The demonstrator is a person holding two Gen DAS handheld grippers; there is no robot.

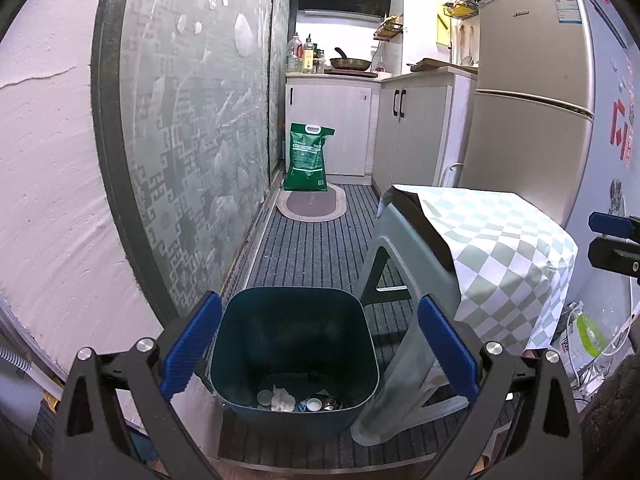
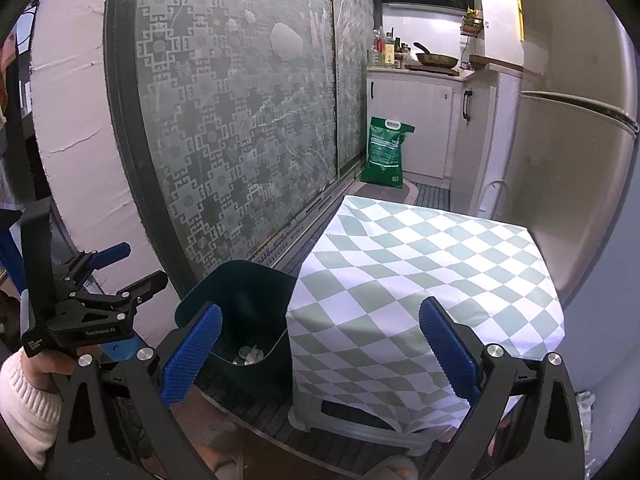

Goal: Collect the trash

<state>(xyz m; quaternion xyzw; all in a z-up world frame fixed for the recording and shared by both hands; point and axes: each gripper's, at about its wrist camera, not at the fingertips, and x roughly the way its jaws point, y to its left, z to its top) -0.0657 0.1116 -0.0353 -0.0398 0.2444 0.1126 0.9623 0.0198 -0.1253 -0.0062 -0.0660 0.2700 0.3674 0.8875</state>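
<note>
Trash [image 1: 296,398] — tissue wad, caps, scraps — lies at the bottom of dark bin [image 1: 294,360] on the floor, beside cloth-covered stool [image 2: 424,280]. Light, soft; pinch tissue mid-wad. Left gripper [image 1: 320,350] fingers spread, empty; right gripper [image 2: 320,350] likewise.

A green sack [image 1: 308,157] stands on an oval mat [image 1: 312,206] against white cabinets [image 1: 348,128]. A pan [image 1: 349,63] sits on the counter [image 1: 424,73]. A checked cloth [image 2: 420,280] drapes a stool [image 1: 404,280] beside the fridge [image 1: 528,92].
</note>
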